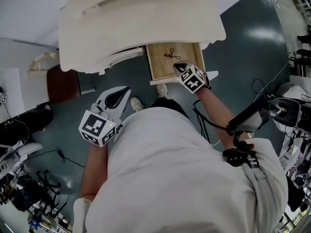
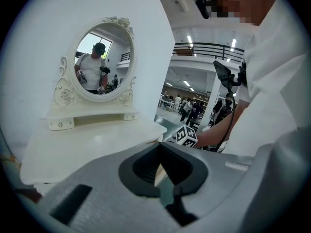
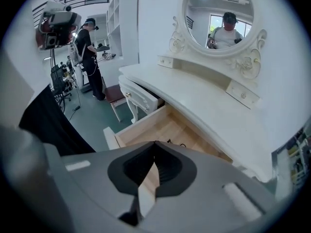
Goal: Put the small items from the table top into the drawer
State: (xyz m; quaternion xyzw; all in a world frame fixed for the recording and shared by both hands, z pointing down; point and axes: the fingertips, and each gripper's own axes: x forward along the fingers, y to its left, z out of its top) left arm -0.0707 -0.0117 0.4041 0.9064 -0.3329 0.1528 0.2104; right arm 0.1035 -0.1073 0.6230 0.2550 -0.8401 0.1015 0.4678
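- Small dark item (image 1: 171, 55) seen lying inside open drawer (image 1: 156, 68), just beyond tips of right hand-held gripper (image 1: 179, 66); long axis judged roughly across drawer.
- Right hand-held gripper nearer; left hand-held gripper (image 1: 120, 96) held well apart, below desk (image 1: 141, 18) edge.
- Both clenched: jaws together, nothing grasped or touched.
- No further small items made out on desk top.
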